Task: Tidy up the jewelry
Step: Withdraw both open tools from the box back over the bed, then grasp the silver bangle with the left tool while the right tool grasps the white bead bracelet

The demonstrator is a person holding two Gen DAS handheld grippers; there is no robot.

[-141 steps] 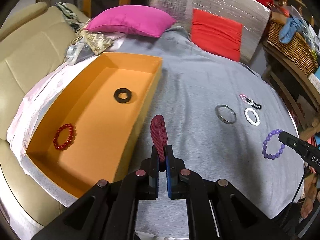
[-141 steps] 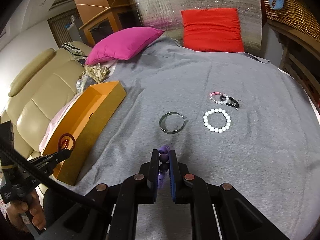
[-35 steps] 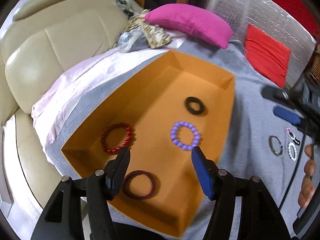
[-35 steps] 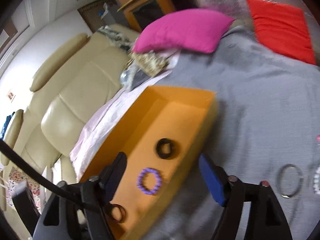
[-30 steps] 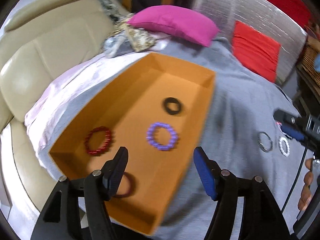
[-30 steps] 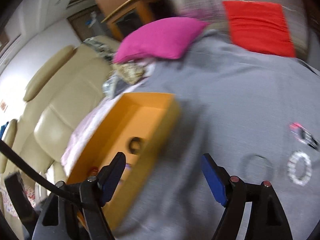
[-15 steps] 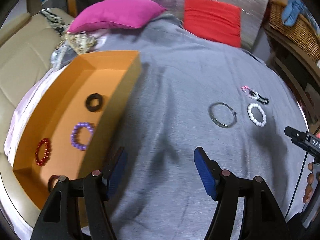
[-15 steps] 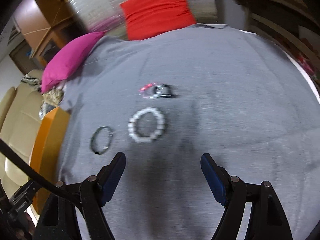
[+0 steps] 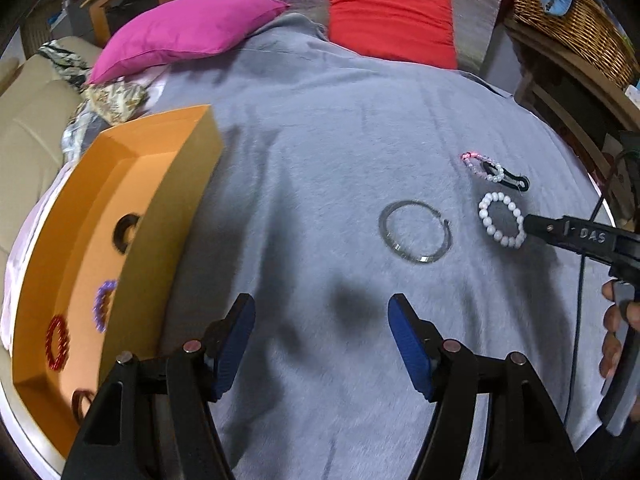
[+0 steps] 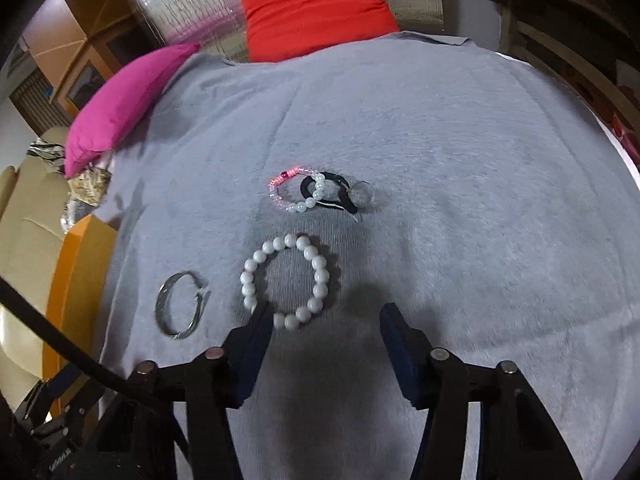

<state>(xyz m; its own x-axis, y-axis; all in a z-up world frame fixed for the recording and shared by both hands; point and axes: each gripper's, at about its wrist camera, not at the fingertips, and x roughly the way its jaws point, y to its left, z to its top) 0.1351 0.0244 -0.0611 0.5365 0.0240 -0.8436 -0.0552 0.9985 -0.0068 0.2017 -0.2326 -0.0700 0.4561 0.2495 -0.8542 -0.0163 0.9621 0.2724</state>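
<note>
Both tongs have left the orange box [image 9: 160, 208], where the purple bracelet [image 9: 103, 300] now lies, so the next pieces are due. The left tongs [image 9: 322, 336] stand apart and empty. The right tongs [image 10: 324, 344] are closing, nothing between them yet, just before the white bracelet [image 10: 285, 280], which lies flat on the grey bed cover [image 10: 460, 184]; being round, it has no long axis.

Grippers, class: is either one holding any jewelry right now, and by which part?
Neither. The left gripper is open and empty; the right gripper's jaws are closing beside the white bead bracelet, not gripping it.
</note>
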